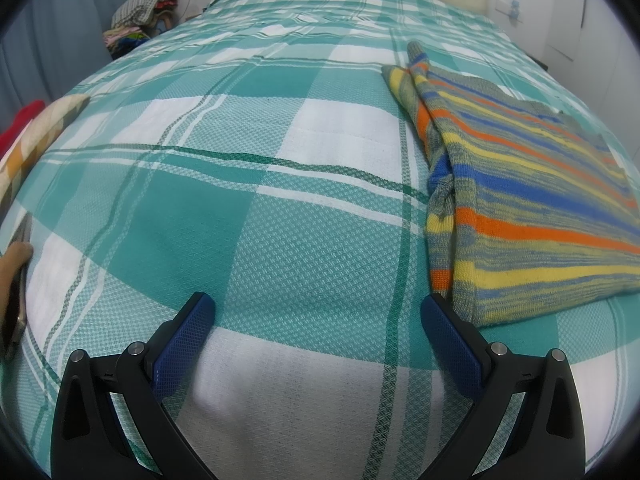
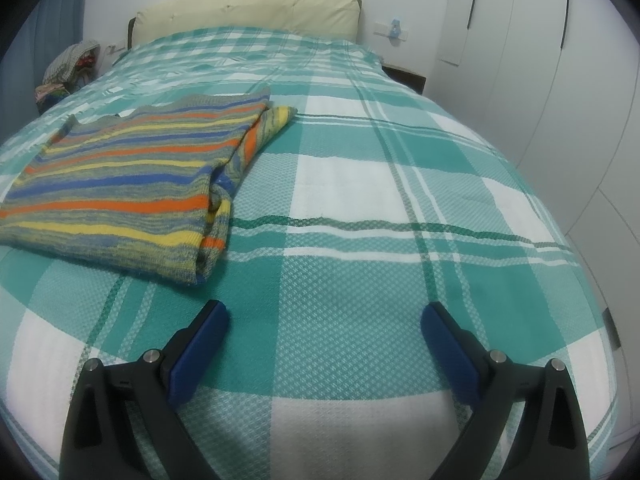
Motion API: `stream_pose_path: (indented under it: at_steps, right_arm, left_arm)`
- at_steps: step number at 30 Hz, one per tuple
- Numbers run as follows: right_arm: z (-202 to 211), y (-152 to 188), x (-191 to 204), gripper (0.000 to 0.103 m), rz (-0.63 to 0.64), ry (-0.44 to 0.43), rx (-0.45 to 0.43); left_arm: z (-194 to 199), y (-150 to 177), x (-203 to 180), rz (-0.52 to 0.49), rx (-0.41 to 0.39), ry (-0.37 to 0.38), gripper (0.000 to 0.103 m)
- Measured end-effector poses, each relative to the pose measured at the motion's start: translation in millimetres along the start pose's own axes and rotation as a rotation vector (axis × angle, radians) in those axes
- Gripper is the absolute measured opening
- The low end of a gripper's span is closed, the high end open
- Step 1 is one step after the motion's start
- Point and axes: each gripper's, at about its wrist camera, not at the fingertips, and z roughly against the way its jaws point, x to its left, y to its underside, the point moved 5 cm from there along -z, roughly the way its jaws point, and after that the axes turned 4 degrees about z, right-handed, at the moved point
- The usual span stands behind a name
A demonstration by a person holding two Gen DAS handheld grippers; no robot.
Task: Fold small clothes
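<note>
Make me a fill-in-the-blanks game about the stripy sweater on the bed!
1. The striped sweater lies on a green and white ____ bedspread.
2. Both the left gripper and right gripper are ____.
3. The grippers hold ____.

Missing words: checked; open; nothing

Home bedroom: bed (image 2: 360, 184) with teal plaid cover, cream headboard (image 2: 248, 10) at 12 o'clock, white wardrobe (image 2: 560, 60) at 2 o'clock.

The striped sweater (image 1: 532, 200) runs off the left wrist view's right edge.
</note>
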Motion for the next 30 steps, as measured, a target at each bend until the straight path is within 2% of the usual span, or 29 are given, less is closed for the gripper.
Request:
stream_pose_path:
  at_steps: [30]
  right_arm:
    - [1.7,0.5,3.0,0.099,0.027,0.044,-0.005]
  left_arm:
    - [0.4,0.0,0.4,0.001,0.000,0.000,0.103]
